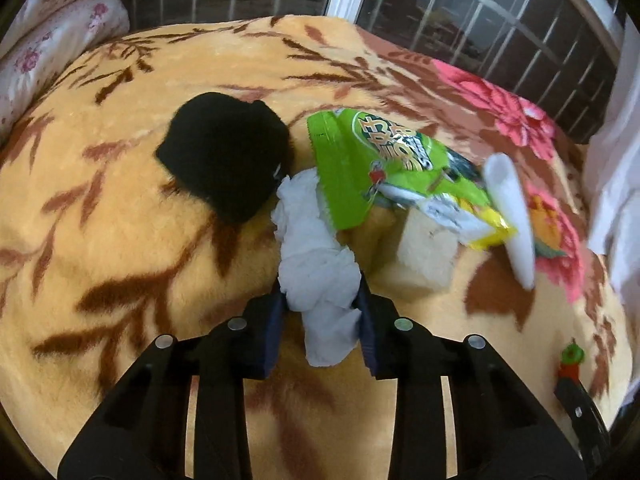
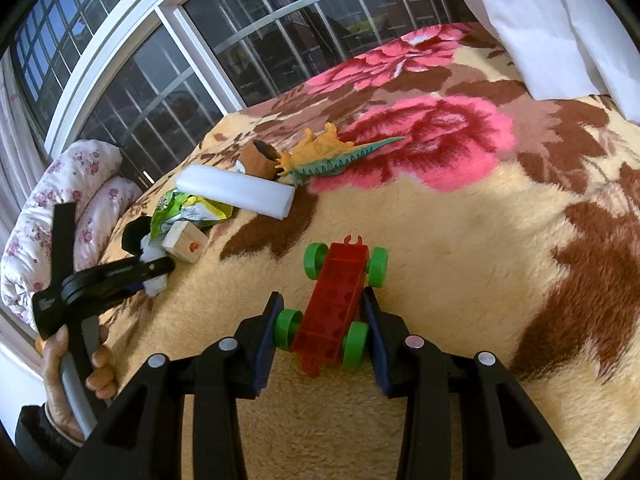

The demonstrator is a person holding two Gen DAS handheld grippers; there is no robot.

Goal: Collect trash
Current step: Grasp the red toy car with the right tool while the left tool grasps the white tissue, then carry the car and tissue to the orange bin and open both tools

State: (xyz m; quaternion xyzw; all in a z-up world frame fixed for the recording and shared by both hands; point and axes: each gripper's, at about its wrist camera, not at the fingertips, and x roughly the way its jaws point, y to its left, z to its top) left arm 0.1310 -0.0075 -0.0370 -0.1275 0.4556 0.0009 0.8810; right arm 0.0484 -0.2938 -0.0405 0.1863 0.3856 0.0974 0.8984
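A crumpled white tissue (image 1: 316,264) lies on the flowered blanket (image 1: 120,216), and my left gripper (image 1: 320,292) is shut on its lower part, blue pads pressing both sides. From the right wrist view the left gripper (image 2: 154,270) shows at the left with the tissue (image 2: 154,286) in it. A green snack bag (image 1: 384,160) and a white foam bar (image 1: 512,216) lie just beyond. My right gripper (image 2: 322,300) is shut on a red toy car (image 2: 340,280) with green wheels, pads against the near wheels.
A black cloth (image 1: 224,156) sits left of the tissue and a wooden block (image 1: 424,256) to its right. A toy dinosaur (image 2: 324,152) and a brown cup (image 2: 258,158) lie farther back. Flowered pillows (image 1: 52,40) and a barred window (image 2: 160,92) border the bed. A person's hand (image 2: 60,360) holds the left gripper.
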